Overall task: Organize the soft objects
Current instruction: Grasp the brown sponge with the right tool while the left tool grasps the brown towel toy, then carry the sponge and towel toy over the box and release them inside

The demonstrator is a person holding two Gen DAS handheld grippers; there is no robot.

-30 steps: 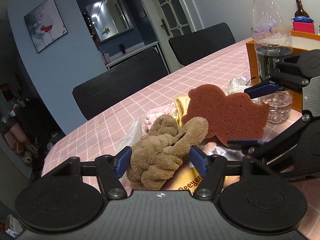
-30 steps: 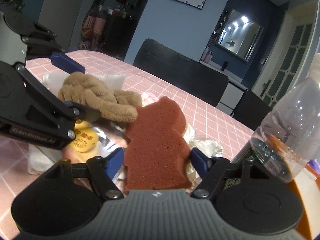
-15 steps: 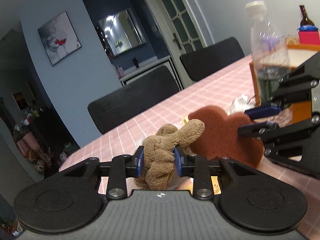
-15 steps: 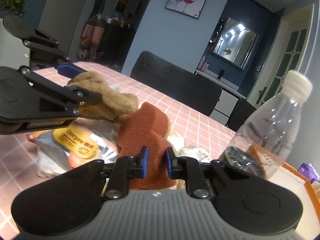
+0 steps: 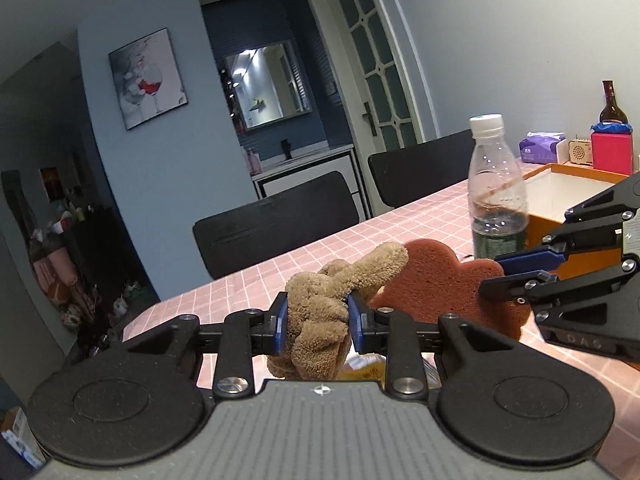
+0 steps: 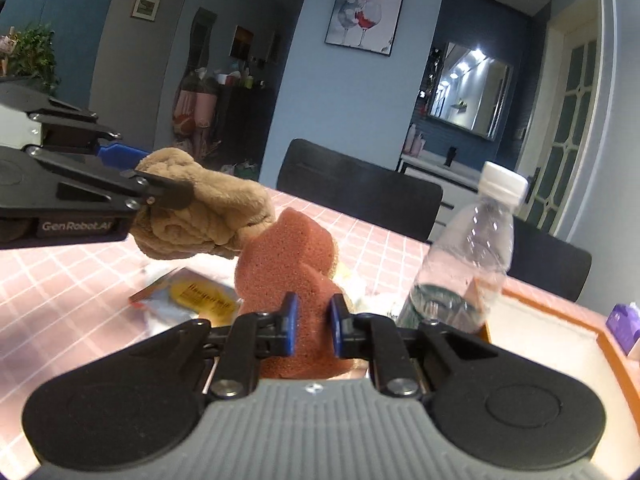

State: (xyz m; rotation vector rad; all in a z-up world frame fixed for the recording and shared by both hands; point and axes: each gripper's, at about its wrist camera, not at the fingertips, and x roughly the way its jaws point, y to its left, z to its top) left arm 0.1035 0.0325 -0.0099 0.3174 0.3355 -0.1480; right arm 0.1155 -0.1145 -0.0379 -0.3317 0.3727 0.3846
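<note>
Pink checked cloth covers the table [image 6: 60, 280], and behind it hangs a picture of wine glasses [image 5: 148, 82] on a blue wall. The left gripper [image 5: 319, 322] is clamped on a brown plush toy [image 5: 320, 320], held above the table. The right gripper [image 6: 312, 322] pinches a reddish sponge [image 6: 288, 264], just right of the toy. "GenRobot.AI" is printed on the left gripper's side. A foil packet [image 6: 192, 296] lies below them; its yellow label is too blurred to read. A clear bottle [image 6: 472, 264] stands right, beside an orange box [image 6: 560, 344].
</note>
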